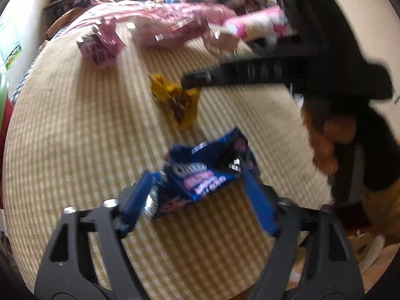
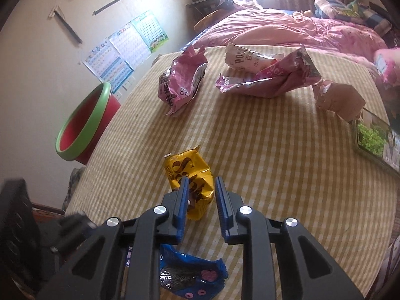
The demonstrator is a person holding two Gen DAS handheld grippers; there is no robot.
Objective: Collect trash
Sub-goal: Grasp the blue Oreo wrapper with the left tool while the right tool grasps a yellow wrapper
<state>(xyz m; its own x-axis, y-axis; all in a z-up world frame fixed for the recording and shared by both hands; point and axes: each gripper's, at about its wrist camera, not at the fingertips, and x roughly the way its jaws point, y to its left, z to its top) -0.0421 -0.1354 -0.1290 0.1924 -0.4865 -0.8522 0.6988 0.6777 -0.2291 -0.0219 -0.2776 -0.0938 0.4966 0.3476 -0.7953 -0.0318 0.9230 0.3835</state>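
Observation:
A blue Oreo wrapper (image 1: 207, 175) lies crumpled on the checked yellow mat, between the fingers of my open left gripper (image 1: 197, 182); it also shows in the right wrist view (image 2: 190, 275). A yellow snack wrapper (image 1: 177, 100) lies further on; in the right wrist view my right gripper (image 2: 200, 185) is open, its fingers astride this yellow wrapper (image 2: 192, 175). Pink wrappers (image 2: 182, 80) (image 2: 270, 80), a white Pocky wrapper (image 2: 247, 60) and a beige wrapper (image 2: 340, 97) lie beyond. A red bin with a green rim (image 2: 85, 125) stands left of the mat.
The checked mat (image 2: 275, 162) covers the bed. A pink quilt (image 2: 287, 30) is heaped at the far end. A framed photo (image 2: 375, 142) lies at the right edge. The wall with posters (image 2: 120, 50) is on the left. The right gripper's body (image 1: 300, 70) shows in the left wrist view.

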